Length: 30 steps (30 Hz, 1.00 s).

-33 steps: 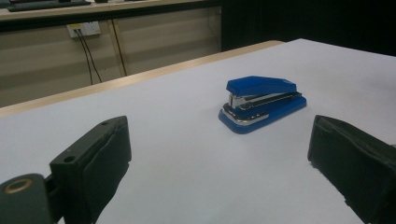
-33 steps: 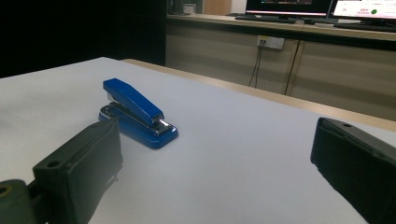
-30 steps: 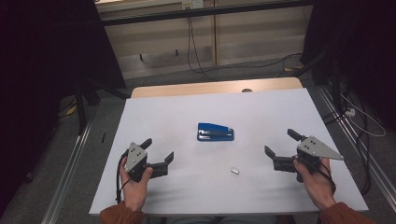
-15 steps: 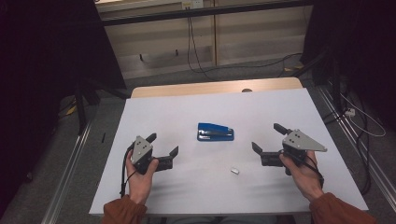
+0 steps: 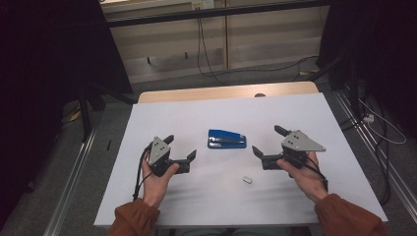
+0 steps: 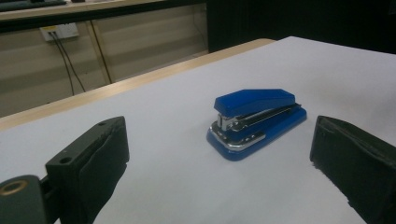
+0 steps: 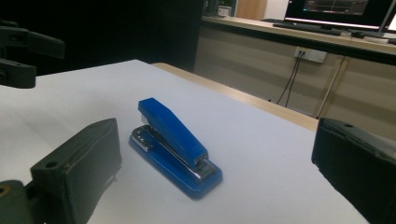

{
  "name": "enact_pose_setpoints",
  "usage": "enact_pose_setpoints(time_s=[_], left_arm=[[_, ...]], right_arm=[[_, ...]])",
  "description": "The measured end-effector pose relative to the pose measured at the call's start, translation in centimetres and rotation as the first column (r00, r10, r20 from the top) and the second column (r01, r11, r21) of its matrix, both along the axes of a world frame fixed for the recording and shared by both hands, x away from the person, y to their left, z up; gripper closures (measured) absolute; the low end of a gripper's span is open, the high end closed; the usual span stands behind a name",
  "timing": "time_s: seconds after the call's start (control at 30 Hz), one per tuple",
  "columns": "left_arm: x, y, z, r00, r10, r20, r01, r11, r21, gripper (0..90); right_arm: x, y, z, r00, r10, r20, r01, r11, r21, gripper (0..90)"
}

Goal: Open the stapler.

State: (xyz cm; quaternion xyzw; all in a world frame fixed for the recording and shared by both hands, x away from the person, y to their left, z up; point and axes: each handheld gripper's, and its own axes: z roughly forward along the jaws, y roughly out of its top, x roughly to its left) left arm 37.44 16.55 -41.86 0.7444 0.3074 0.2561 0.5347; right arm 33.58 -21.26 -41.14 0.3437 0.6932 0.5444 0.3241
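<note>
A blue stapler (image 5: 226, 139) with a chrome mechanism lies flat in the middle of the white table (image 5: 162, 113). To its left, my left gripper (image 5: 180, 147) is held open and empty, jaws pointing at the stapler. In the left gripper view the stapler (image 6: 257, 119) sits just beyond and between the wide-apart jaws of that gripper (image 6: 218, 149). On the stapler's right, my right gripper (image 5: 268, 140) is also open and empty. The right gripper view shows the stapler (image 7: 173, 140) between that gripper's (image 7: 217, 154) jaws, a short way ahead.
A small metal piece (image 5: 247, 180) lies on the table in front of the stapler, between the two hands. A wooden strip (image 5: 226, 92) runs along the table's far edge. Cables (image 5: 206, 54) and a wall lie beyond, and metal rails (image 5: 74, 187) flank the table.
Both hands have moved forward and inward, bringing each open gripper closer to the stapler. The stapler and the small metal piece have not moved.
</note>
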Motion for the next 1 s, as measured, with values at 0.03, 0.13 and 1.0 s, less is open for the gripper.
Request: enact_pose_setpoints(time_s=[0.03, 0.13, 1.0], left_arm=[[0.2, -0.2, 0.0, 0.9999, -0.004, -0.01, 0.004, 1.0, 0.003, 4.6], [0.6, -0.6, -0.1, 0.9999, -0.01, -0.014, 0.01, 0.9999, 0.001, 4.5], [4.0, -2.3, -0.8, 0.9992, 0.01, -0.038, -0.01, 0.9999, 0.011, 3.8]], right_arm=[[0.2, 0.2, 0.0, 1.0, 0.009, -0.003, -0.009, 1.0, -0.003, 0.8], [0.7, 0.9, 0.0, 0.9997, 0.021, -0.008, -0.021, 1.0, -0.007, 0.5], [4.7, 5.2, -1.0, 0.995, 0.081, -0.059, -0.083, 0.996, -0.036, 17.5]])
